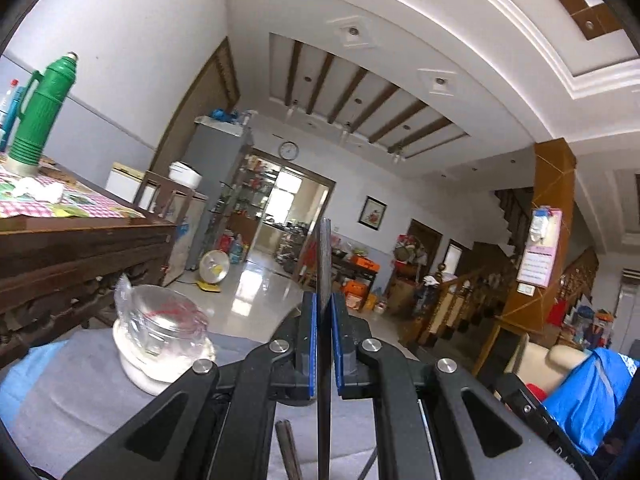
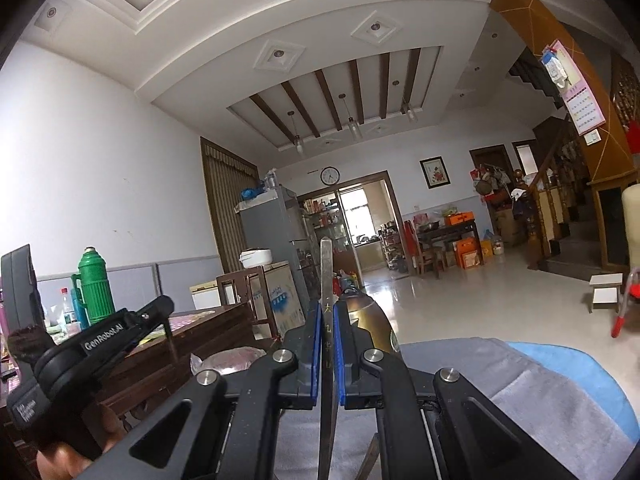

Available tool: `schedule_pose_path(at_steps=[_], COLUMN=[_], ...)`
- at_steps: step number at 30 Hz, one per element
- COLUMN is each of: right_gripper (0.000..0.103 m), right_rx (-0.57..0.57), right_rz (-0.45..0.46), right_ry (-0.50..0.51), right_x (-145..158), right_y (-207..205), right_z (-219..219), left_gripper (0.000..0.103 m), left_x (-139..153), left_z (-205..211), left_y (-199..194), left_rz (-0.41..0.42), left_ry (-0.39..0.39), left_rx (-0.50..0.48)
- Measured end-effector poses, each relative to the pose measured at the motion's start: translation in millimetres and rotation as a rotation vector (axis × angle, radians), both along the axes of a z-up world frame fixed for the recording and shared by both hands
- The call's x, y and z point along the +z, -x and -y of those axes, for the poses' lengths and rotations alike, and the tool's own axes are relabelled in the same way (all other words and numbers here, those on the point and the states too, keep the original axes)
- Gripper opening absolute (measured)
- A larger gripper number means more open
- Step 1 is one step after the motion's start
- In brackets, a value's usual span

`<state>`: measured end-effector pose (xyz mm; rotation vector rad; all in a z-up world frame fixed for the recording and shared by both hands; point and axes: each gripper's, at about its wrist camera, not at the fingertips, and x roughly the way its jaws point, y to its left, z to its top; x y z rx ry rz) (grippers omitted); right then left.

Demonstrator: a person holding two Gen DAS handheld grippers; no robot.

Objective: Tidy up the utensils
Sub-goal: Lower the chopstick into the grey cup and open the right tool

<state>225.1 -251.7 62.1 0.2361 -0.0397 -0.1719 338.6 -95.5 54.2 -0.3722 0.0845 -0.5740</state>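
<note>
Left gripper (image 1: 323, 340): jaws pinching a chopstick (image 1: 324, 264), a dark flat stick held upright, its tip well above the blue pads (image 1: 308, 354) and its tail running down out of view below. Gripper pointing level.

Right gripper (image 2: 327, 350): jaws pinching a second chopstick (image 2: 327, 272), pale metal or wood with yellow characters down its shaft, likewise upright. A dark rounded object sits just behind the right pad; what it is cannot be told.

Loose sticks (image 1: 289, 450): a dark pair lying on the surface directly under the left gripper.

Surface (image 1: 80, 392): low, covered with a grey cloth over blue.

Jar (image 1: 160, 330): clear, wrapped in plastic, standing on a white dish, left of the left gripper and near it.

Table (image 1: 80, 240): dark carved wood, beyond the jar, carrying a green flask (image 1: 42, 112). No utensil holder is visible in either view.

Handling notes, as judgement: each stick is gripped low, with a long free end above, so it may pivot between the pads if swung; keep both grips firm and move slowly. Bring the two shafts parallel and tips level before setting them down as a pair. Lower beside the loose sticks, clear of the jar, and release only once the stick rests on cloth.
</note>
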Motion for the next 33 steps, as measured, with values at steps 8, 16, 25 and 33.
schedule_pose_path(at_steps=[8,16,25,33], right_gripper=[0.007,0.007,0.007,0.008], right_rx=[-0.005,0.012,0.058,0.096], right_rz=[-0.009,-0.058,-0.099,-0.148], right_ry=[0.056,0.063,0.054,0.057], right_x=[7,0,-7,-13], right_y=[-11,-22,-14,-11], right_z=[-8,-9,-4,-5], left_gripper=[0.007,0.007,0.007,0.008], left_x=[-32,-50,-39,-33], left_z=[6,3,-1,1], left_y=[-9,1,24,46], left_rz=[-0.056,-0.084,-0.050,-0.030], left_ry=[-0.041,-0.079,-0.160,-0.297], left_rx=[-0.084,-0.084,-0.058,-0.007])
